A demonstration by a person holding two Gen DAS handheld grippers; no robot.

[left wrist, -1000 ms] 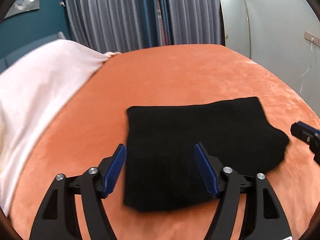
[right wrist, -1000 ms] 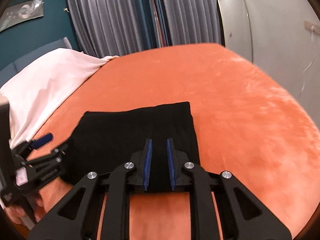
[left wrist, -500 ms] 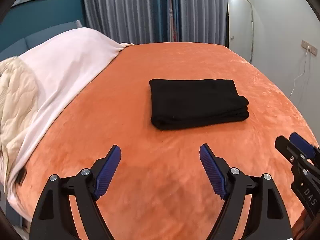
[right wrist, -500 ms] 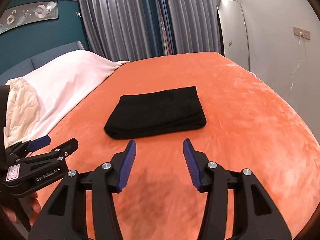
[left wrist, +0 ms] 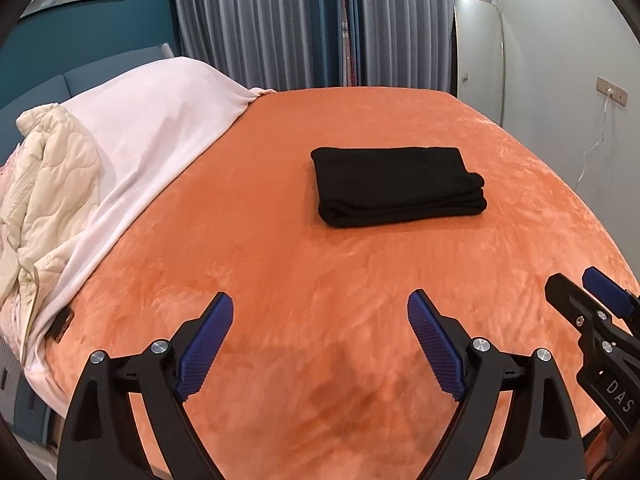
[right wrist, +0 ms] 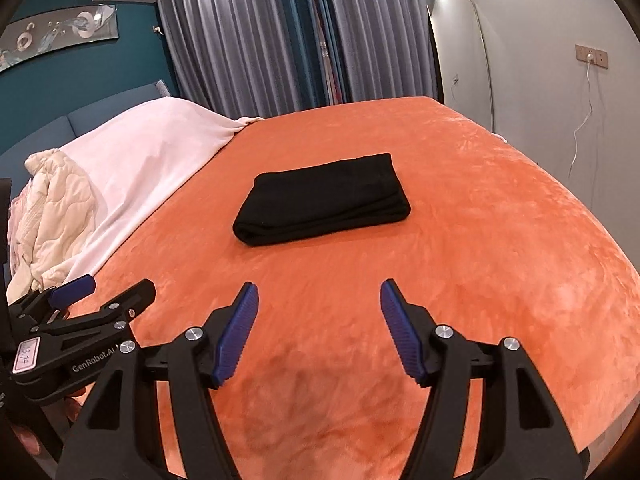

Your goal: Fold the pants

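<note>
The black pants (left wrist: 396,184) lie folded into a compact rectangular stack on the orange bed cover (left wrist: 280,280); they also show in the right wrist view (right wrist: 324,200). My left gripper (left wrist: 320,308) is open and empty, held well back from the pants near the bed's front edge. My right gripper (right wrist: 319,296) is open and empty, also well short of the pants. The right gripper shows at the right edge of the left wrist view (left wrist: 592,300), and the left gripper at the lower left of the right wrist view (right wrist: 100,292).
A white sheet (left wrist: 152,120) and a cream quilt (left wrist: 44,184) are heaped along the bed's left side. Grey curtains (left wrist: 300,24) hang behind the bed. A mirror (left wrist: 478,44) leans on the right wall, with a socket and cable (left wrist: 610,94).
Both grippers have pulled back from the folded pants toward the bed's front edge. The right gripper, shut a second ago, has opened. The pants have stayed in place.
</note>
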